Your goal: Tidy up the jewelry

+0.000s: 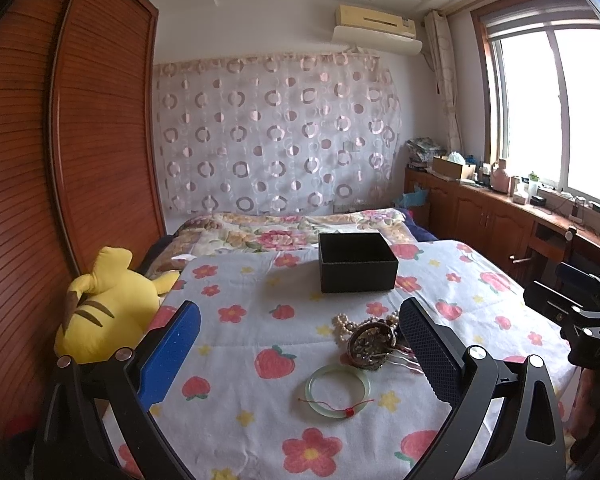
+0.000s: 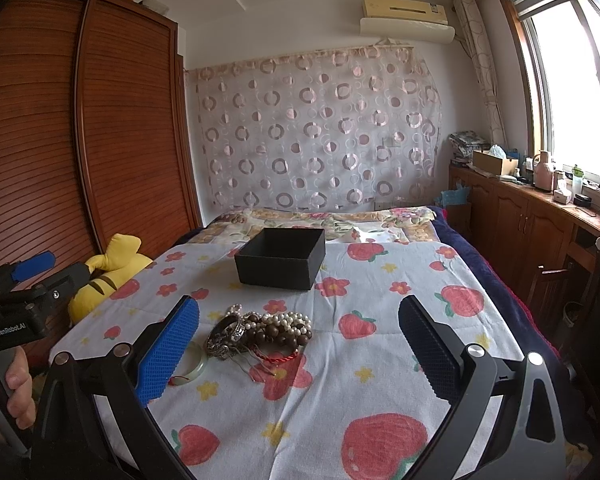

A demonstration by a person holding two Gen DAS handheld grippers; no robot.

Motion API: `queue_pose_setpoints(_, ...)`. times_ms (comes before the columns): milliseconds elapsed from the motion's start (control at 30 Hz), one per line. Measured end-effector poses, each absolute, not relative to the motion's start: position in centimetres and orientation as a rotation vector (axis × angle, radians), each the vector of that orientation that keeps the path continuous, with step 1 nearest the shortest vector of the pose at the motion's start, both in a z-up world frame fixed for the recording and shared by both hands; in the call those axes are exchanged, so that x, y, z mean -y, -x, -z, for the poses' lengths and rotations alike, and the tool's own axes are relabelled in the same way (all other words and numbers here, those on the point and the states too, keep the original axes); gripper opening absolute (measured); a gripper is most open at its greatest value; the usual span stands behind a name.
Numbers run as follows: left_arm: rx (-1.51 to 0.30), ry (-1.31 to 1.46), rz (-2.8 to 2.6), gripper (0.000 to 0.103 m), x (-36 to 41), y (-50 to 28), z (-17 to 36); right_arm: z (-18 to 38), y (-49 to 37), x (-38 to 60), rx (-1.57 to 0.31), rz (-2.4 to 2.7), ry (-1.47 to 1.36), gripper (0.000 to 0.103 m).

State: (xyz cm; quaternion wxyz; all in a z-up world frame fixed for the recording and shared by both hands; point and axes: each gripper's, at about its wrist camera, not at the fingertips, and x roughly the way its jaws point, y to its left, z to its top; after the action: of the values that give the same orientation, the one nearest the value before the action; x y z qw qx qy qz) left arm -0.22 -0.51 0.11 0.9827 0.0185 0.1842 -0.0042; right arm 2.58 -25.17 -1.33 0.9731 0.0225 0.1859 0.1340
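Note:
An open black box (image 1: 356, 264) (image 2: 281, 258) stands on the strawberry-print cloth (image 1: 260, 412) (image 2: 380, 312). In front of it lies a pile of jewelry: a pale green jade bangle (image 1: 338, 391) (image 2: 198, 364) with a red thread, a silver ornate bangle (image 1: 370, 346) (image 2: 225, 336), pearl and brown bead strands (image 1: 346, 326) (image 2: 286, 326). My left gripper (image 1: 300, 320) is open and empty, held over the jade bangle. My right gripper (image 2: 299, 316) is open and empty, with the pile just inside its blue left finger (image 2: 168, 354).
A yellow plush toy (image 1: 108, 312) (image 2: 100, 276) lies at the cloth's left edge beside a wooden wardrobe (image 1: 60, 152). A floral quilt (image 1: 284, 232) lies behind the box. A wooden cabinet row (image 2: 532, 216) with clutter runs under the window at right.

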Motion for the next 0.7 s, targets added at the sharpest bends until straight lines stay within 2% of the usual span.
queue_pose_setpoints(700,-0.360,-0.035,0.013,0.097,0.16,0.49,-0.52,1.20,-2.49,25.15,-0.376,-0.270,-0.044,0.101)
